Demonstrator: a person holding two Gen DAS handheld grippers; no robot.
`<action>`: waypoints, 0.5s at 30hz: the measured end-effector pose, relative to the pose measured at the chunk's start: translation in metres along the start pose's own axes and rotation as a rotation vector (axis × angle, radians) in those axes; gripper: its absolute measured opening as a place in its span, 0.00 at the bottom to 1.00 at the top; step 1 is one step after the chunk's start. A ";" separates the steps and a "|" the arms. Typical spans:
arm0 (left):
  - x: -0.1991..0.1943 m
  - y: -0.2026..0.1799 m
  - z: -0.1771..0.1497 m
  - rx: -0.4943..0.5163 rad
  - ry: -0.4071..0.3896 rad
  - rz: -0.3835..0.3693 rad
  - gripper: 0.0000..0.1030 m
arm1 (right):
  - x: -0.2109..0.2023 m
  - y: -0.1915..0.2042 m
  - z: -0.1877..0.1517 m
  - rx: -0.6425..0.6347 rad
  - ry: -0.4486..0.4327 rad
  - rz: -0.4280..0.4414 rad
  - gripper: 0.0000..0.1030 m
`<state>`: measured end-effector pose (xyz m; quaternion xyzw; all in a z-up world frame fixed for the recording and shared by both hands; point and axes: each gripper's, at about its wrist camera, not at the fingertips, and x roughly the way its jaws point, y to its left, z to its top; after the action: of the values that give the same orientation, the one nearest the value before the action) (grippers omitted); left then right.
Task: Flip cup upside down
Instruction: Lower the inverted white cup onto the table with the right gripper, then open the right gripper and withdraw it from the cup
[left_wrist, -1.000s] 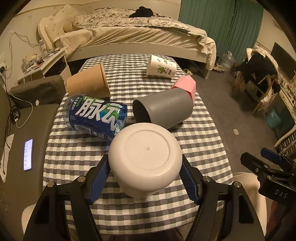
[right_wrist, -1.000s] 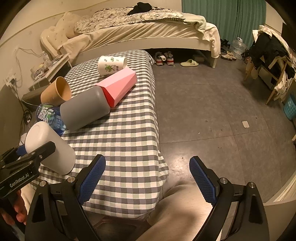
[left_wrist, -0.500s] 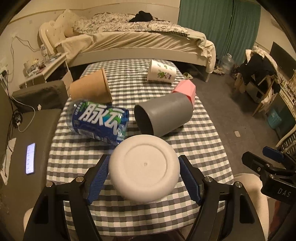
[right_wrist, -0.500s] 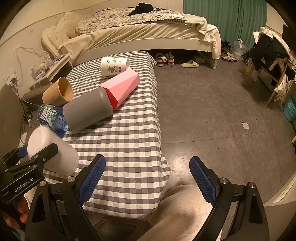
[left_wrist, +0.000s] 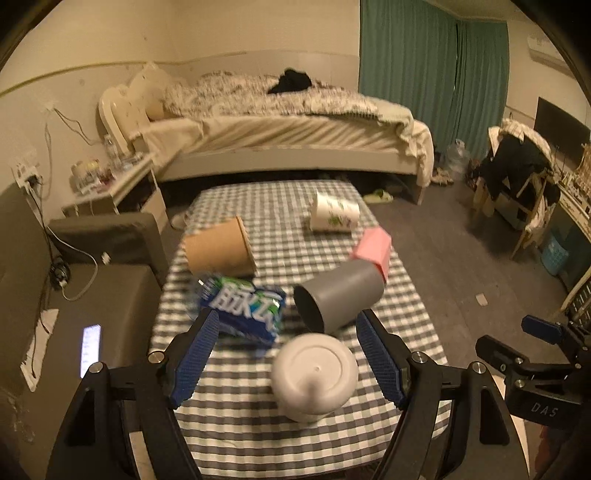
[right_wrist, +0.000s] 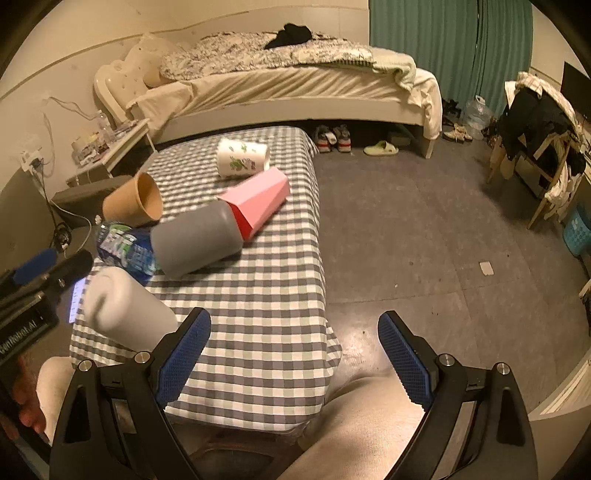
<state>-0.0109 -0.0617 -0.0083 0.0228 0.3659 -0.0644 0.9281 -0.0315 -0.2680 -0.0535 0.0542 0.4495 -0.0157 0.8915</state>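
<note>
Nearest me, the left gripper (left_wrist: 284, 356) hangs with its blue pads spread wide and nothing between them, and the white cup (left_wrist: 314, 374) stands base-up on the checked table (left_wrist: 240, 435) just beyond the pads, touching neither. It looks a little blurred, so I judge it may not be fully settled; the sound way to finish is to draw the gripper straight back and up without clipping the cup's side. The right gripper (right_wrist: 293, 356) is likewise wide open, empty, off the table's edge over the floor. Farther on lie a blue bottle (left_wrist: 242, 312) and a grey cup (left_wrist: 338, 297) on their sides, then a brown cup (left_wrist: 219, 253), a pink cup (left_wrist: 372, 249) and a printed cup (left_wrist: 334, 216).
</note>
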 end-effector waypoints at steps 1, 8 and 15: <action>-0.008 0.003 0.001 -0.004 -0.016 0.003 0.77 | -0.004 0.002 0.001 -0.004 -0.010 0.001 0.89; -0.038 0.019 -0.005 -0.010 -0.066 0.020 0.77 | -0.037 0.021 -0.002 -0.047 -0.086 0.013 0.89; -0.043 0.034 -0.024 -0.046 -0.055 0.030 0.80 | -0.058 0.038 -0.015 -0.085 -0.158 0.026 0.89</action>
<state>-0.0531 -0.0210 0.0034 0.0053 0.3414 -0.0426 0.9389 -0.0756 -0.2299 -0.0128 0.0207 0.3774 0.0108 0.9258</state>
